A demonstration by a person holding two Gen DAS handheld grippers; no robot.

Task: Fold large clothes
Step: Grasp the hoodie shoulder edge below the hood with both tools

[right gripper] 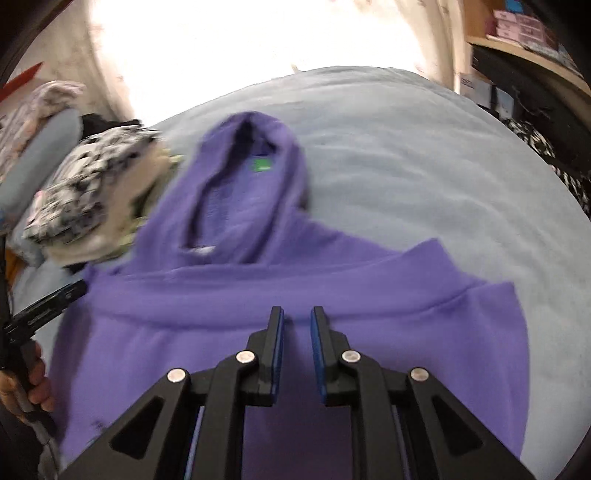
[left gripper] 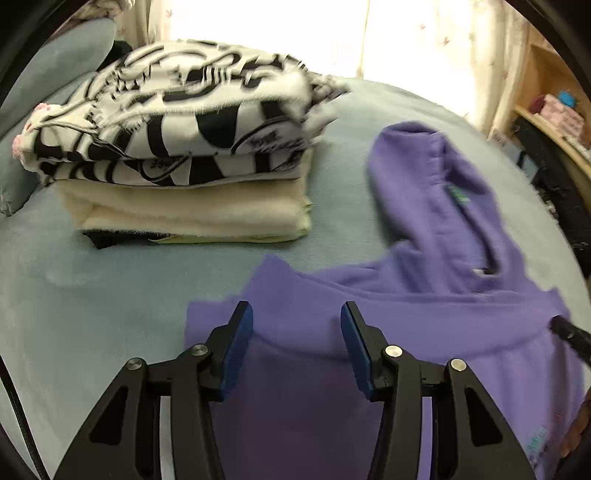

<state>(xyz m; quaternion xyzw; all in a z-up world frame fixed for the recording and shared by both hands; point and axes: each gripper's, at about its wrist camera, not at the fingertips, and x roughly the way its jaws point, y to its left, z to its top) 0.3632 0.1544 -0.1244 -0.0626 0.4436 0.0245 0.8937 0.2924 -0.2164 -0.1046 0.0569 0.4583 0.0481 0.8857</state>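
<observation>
Purple hoodie (left gripper: 424,295) lower body cut off, blurred. Left gripper (left gripper: 296,314) above it, jaws parted, empty. Right gripper (right gripper: 297,317) jaws narrow, empty. Green label (right gripper: 261,165) clear only in right view; folded stack (left gripper: 184,155) beside hood.

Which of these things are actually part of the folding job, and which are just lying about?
Part of the job:
- purple hoodie, spread on the blue bedcover
- left gripper
- right gripper

Just lying about:
- stack of folded clothes, already done
- shelf with boxes
- curtains
</observation>
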